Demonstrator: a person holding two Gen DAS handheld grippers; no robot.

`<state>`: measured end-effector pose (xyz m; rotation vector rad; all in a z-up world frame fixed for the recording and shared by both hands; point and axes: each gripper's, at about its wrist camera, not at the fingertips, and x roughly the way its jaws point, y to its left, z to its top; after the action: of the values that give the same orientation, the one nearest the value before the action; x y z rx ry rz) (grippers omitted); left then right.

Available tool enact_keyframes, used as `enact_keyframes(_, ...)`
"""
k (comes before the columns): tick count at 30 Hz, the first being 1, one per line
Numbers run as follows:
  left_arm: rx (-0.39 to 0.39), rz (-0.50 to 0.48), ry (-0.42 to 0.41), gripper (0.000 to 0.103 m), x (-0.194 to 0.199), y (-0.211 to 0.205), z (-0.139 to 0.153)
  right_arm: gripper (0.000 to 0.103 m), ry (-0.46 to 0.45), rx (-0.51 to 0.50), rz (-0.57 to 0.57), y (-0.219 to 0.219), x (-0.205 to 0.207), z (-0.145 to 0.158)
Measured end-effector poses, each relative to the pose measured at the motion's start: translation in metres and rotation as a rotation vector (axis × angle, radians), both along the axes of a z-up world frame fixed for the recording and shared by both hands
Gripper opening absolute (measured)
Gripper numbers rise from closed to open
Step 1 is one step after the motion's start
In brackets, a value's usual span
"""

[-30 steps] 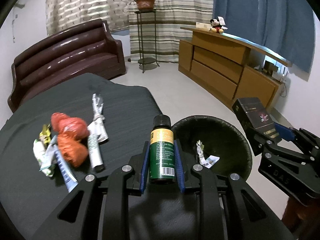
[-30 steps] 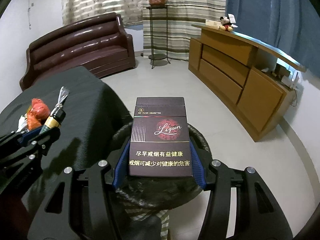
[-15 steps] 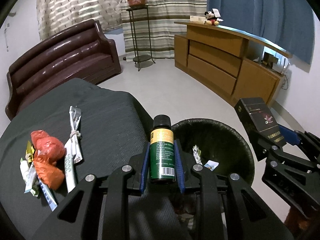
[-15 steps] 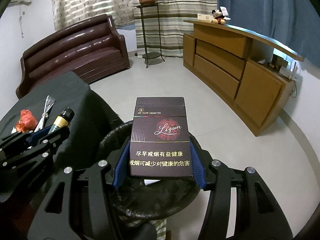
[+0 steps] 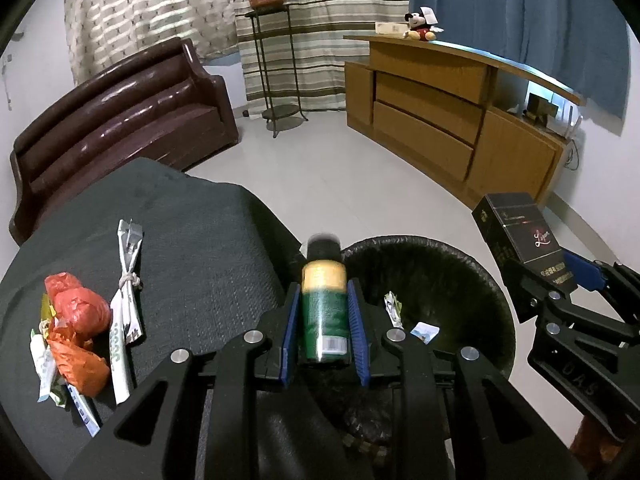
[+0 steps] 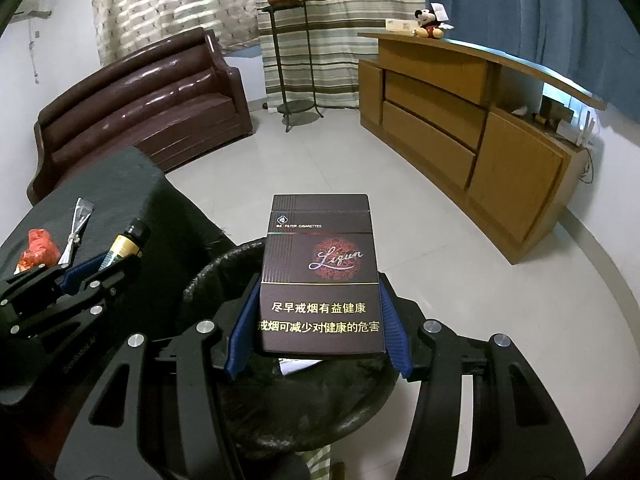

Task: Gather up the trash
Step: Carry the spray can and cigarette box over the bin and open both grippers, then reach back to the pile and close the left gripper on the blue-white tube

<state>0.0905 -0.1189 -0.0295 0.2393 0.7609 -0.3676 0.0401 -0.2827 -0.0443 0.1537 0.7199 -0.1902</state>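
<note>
- The left tongs (image 5: 323,322) are clamped on a small green bottle (image 5: 324,312) with a black cap. It sits in the lower middle of the left wrist view, just at the near edge of the trash bin (image 5: 472,256).
- The bottle looks hard and smooth, so it could slip. The blue pads (image 5: 291,326) hold it low on its round sides, which looks like a good spot. It is probably light.
- The right tongs (image 6: 320,322) are clamped on a dark cigarette box (image 6: 320,276). It fills the middle of the right wrist view, over the bin's black rim (image 6: 224,264).
- The box is thin card, so it is likely light and a bit soft. A hard squeeze could crush it. The pads press on its two narrow sides near the bottom, so it stays flat.
- More trash lies on the dark tabletop (image 5: 192,248) at the lower left of the left wrist view: crumpled red bags (image 5: 80,312) and white wrappers (image 5: 126,312). These look soft and floppy, so I think a pinch in the bunched middle works best.
- A few paper scraps (image 5: 424,330) lie inside the bin already.
</note>
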Motion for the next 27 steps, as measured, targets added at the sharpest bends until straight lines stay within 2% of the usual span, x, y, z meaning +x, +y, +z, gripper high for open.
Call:
enact_keyframes(2,0.006,0.000,-0.005,0.029,-0.001,-0.001,0.000,0.053,0.002,0.005,0.002,0.000,0.000,0.000)
enact_keyframes(5,0.004,0.007,-0.007,0.040,-0.001,0.002,0.000,0.056,0.008,0.022,0.006,-0.002,0.000,-0.001)
enact_keyframes(7,0.003,0.009,-0.003,0.045,0.000,0.003,0.001,0.066,0.001,0.033,0.003,-0.006,0.001,0.001)
enact_keyframes(18,-0.012,0.029,-0.003,0.049,0.000,0.012,0.003,0.066,-0.006,0.030,-0.007,-0.010,-0.001,0.002)
enact_keyframes(27,-0.027,0.084,-0.003,0.054,-0.004,0.041,0.012,0.065,0.004,0.022,0.022,0.007,-0.002,0.001)
